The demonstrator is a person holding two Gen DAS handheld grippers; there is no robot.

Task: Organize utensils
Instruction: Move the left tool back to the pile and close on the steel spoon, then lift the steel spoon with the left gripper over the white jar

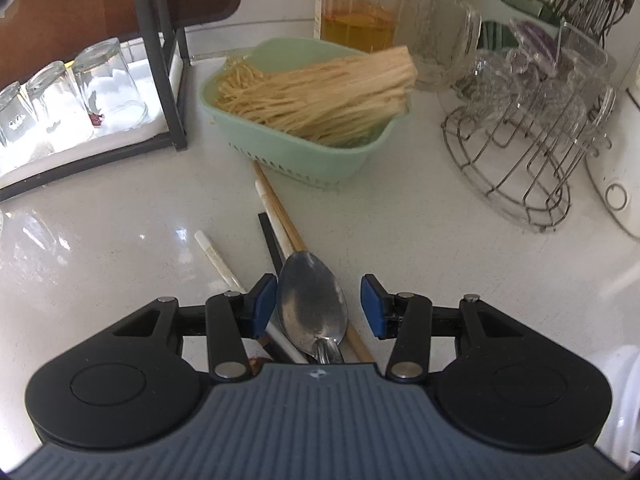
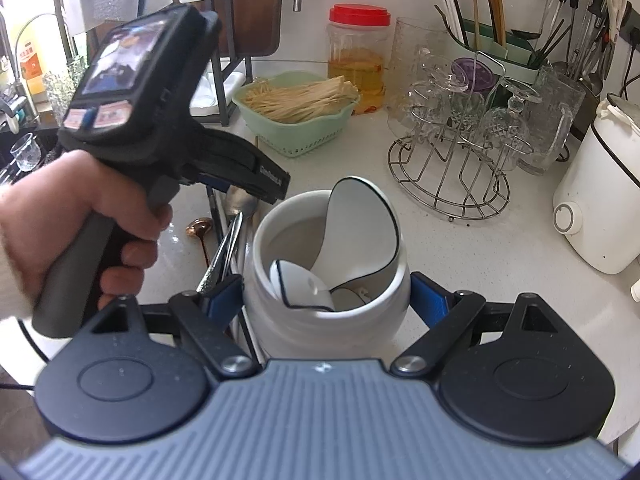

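On the white desk (image 1: 400, 240), a loose heap of utensils lies just short of a green basket (image 1: 304, 160) of pale sticks: a metal spoon (image 1: 312, 304) atop several chopsticks (image 1: 280, 224), with a small copper-coloured spoon (image 2: 199, 227) beside them. The left tool (image 1: 318, 306) hangs over the heap with its jaws apart, straddling the spoon's bowl without pressing on it, so the step in hand looks like picking up that spoon. The right tool (image 2: 326, 298) is clamped on a white ceramic holder (image 2: 328, 280), which already carries two white ceramic spoons (image 2: 360, 232) and stands right beside the heap. Next, the left tool probably needs to sink, close on the spoon alone, and lift it clear of the chopsticks beneath, which could drag along. A wire rack (image 2: 452, 176) of glassware, an oil jar (image 2: 358, 60) and a white appliance (image 2: 596, 208) stand well apart; the ceramic spoons crowd the holder's mouth.
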